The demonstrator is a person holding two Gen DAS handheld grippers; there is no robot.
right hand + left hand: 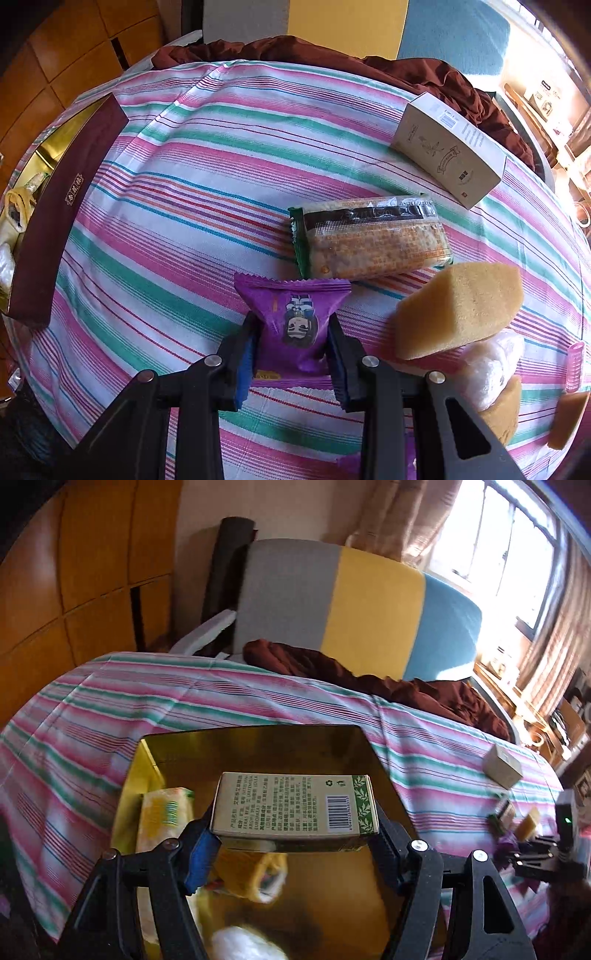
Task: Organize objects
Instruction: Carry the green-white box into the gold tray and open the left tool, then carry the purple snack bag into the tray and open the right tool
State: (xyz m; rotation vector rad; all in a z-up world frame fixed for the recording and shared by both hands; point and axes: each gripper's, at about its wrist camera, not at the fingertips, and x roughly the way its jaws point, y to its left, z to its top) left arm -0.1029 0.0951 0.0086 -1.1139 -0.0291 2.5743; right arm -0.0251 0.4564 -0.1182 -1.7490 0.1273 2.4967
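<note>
My left gripper (295,834) is shut on a beige-and-green carton (295,805) with a barcode, held lengthwise above the gold-lined gift box (255,742). Inside that box lie a yellow packet (166,812) and a white wrapped lump (240,943). In the right wrist view my right gripper (291,350) is shut on a purple snack packet (295,325) low over the striped bedsheet (166,221). The gift box (70,206) shows there at far left, with its dark maroon wall.
On the sheet lie a clear cracker pack (373,240), a white carton (448,149), tan sponge pieces (458,314), a white wrapped bundle (491,365) and a pink comb-like item (574,365). Brown clothing (369,679) and a grey-yellow-blue cushion (369,602) sit behind.
</note>
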